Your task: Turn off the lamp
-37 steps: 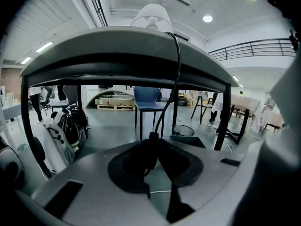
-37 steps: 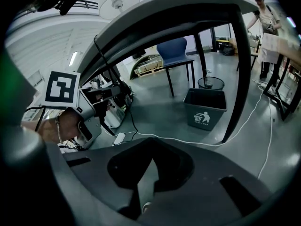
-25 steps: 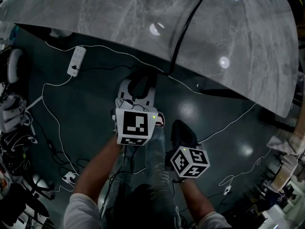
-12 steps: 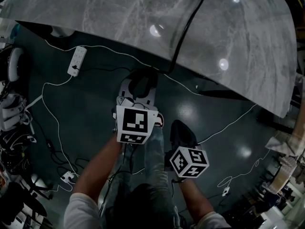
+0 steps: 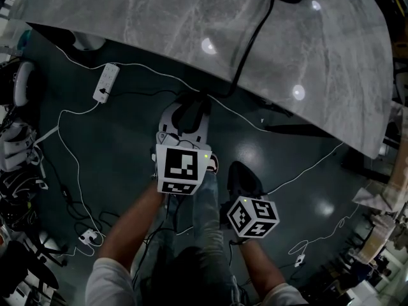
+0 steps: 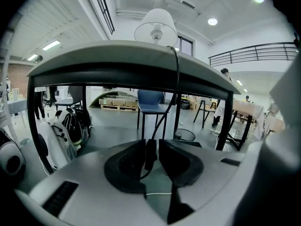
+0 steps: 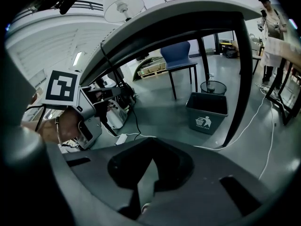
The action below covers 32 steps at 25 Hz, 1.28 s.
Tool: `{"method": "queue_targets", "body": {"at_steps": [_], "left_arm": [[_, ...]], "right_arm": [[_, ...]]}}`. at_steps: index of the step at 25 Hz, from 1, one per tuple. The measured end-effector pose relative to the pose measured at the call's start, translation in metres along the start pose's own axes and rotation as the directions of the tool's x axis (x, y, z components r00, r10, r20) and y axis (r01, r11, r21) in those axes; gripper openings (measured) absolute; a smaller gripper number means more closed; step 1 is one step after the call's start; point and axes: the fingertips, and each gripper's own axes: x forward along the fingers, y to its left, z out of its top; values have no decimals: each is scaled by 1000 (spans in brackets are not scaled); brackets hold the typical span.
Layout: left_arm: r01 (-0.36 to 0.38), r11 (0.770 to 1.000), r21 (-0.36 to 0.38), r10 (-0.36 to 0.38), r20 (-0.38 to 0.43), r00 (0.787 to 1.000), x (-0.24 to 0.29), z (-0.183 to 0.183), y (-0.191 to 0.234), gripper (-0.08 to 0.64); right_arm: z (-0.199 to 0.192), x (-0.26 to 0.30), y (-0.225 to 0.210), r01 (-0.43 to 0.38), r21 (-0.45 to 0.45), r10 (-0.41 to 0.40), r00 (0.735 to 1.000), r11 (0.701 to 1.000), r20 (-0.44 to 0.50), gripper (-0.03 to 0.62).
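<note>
Our left claw sits at the middle of the head view, just below the near edge of the grey marble-patterned table top. Its jaws are drawn in narrow around the small black inline switch on the thin black lamp cord. In the left gripper view the switch stands upright between the two dark pads at lower centre, and the pads look to be pressing its sides. The cord runs from there up over the table edge to the white fabric-shaded table lamp, which stands on the table at the top centre of that view. We cannot tell from the shade whether the bulb is lit.

Our right claw has its jaws together with nothing between them. It hangs lower right of the left one in the head view, well apart from the cord.

We judge that we are at the switching step itself: the switch is caught, and what remains is to work it. Next, a pad must land squarely on the button or rocker, and we cannot see which face carries it. A firmer squeeze or a small shift of grip may be needed, and we should look to the shade for proof that the light is out.
</note>
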Motion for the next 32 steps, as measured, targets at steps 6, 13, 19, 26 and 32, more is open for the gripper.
{"method": "queue_targets", "body": {"at_steps": [6, 13, 19, 26, 32], "left_arm": [[-34, 999, -14, 34, 13, 999, -14, 0, -1, 74], [-23, 998, -62, 22, -14, 1000, -26, -17, -10, 32], [-29, 995, -92, 25, -48, 999, -36, -32, -15, 8], [-28, 993, -113, 20, -74, 997, -50, -42, -25, 8], [-24, 992, -121, 11, -109, 994, -71, -49, -35, 8]], "right_arm": [[-2, -4, 2, -4, -5, 4, 1000, 1000, 3, -2], [-13, -6, 2, -4, 1, 4, 1000, 1000, -1, -2], [-17, -10, 5, -7, 3, 7, 1000, 1000, 1, -2], [-11, -16, 4, -3, 13, 2, 999, 1000, 32, -2], [-5, -27, 8, -1, 16, 0, 998, 1000, 57, -2]]}}
